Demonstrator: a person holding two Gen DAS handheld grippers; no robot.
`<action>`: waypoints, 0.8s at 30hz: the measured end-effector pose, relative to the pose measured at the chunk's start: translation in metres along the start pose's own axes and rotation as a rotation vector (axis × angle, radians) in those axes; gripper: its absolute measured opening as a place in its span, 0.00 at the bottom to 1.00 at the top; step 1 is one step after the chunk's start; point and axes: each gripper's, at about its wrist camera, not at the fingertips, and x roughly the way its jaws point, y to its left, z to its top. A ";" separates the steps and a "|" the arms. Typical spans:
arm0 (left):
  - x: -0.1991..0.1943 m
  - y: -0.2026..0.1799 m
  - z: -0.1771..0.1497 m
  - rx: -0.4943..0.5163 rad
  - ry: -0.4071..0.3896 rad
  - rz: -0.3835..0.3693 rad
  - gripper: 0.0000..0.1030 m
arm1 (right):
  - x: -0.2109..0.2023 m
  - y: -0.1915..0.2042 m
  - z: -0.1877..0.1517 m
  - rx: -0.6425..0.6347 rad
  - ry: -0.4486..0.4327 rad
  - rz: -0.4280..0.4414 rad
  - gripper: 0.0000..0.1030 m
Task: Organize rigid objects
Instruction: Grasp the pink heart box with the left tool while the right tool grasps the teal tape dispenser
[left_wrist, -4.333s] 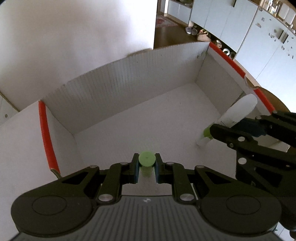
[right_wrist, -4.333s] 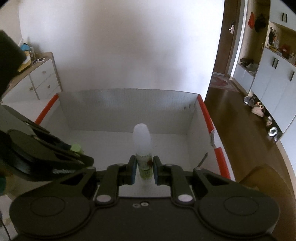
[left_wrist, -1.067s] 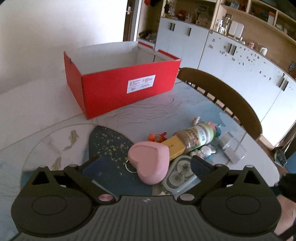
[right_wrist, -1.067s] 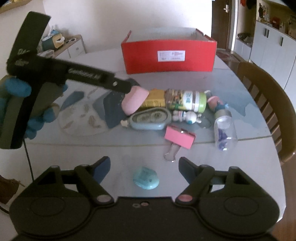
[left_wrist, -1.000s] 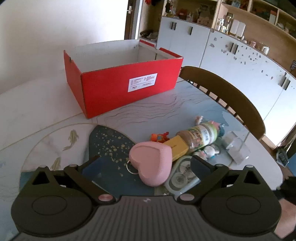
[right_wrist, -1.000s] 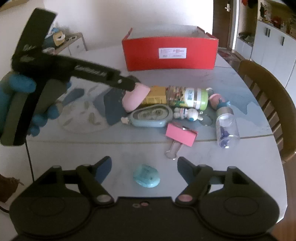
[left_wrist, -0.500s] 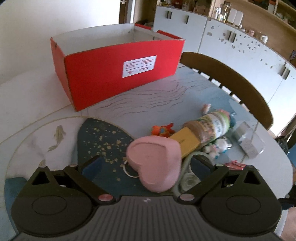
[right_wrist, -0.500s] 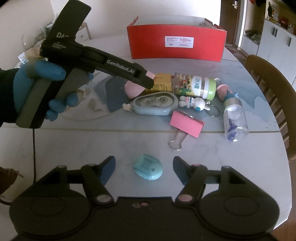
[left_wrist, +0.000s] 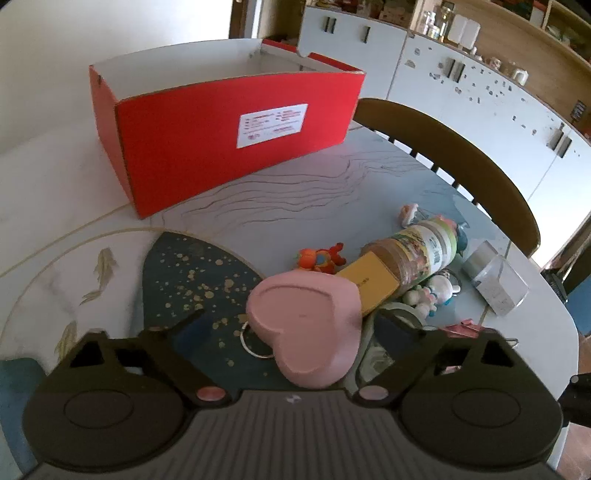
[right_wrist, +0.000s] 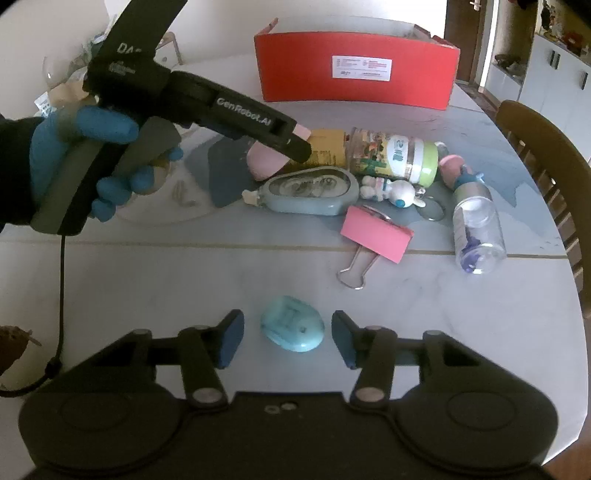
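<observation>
The left gripper (left_wrist: 295, 328) had its jaws closing around the pink heart-shaped case (left_wrist: 308, 325), which lay between them, though the far finger was partly lost behind the case and whether a pad yet pressed on it could not be made out; in the right wrist view the same gripper, held in a blue-gloved hand (right_wrist: 92, 158), covered most of the case so that only a pink edge showed. The right gripper (right_wrist: 288, 336) was closing too, its blue pads (right_wrist: 231, 338) standing either side of the small teal oval object (right_wrist: 293, 328) with gaps still visible on both sides. The largest thing on the table (right_wrist: 147, 273) was the red box (left_wrist: 229, 136), open-topped, well behind the clutter; its floor was hidden by the near wall, so any contents could not be seen. The wooden chair (left_wrist: 461, 162) was cut off at the right. Next came the printed jar with a green lid (right_wrist: 391, 155), lying on its side, touching a yellow box (left_wrist: 369, 284) half hidden by the heart. Just in front lay the grey-blue oval case (right_wrist: 314, 192), a clear bottle (right_wrist: 476, 229), the pink binder clip (right_wrist: 375, 238), a small white figure keychain (right_wrist: 388, 190), and an orange toy (left_wrist: 319, 256), too small to identify.
</observation>
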 end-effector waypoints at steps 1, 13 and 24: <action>0.001 -0.002 0.000 0.009 0.008 0.001 0.85 | 0.000 0.000 0.000 -0.004 0.000 -0.001 0.47; 0.002 -0.010 0.002 0.040 0.032 0.010 0.65 | 0.003 0.000 -0.002 -0.016 0.011 -0.012 0.36; -0.012 -0.011 0.002 0.037 0.032 0.029 0.65 | -0.004 -0.001 -0.001 -0.005 -0.005 -0.013 0.35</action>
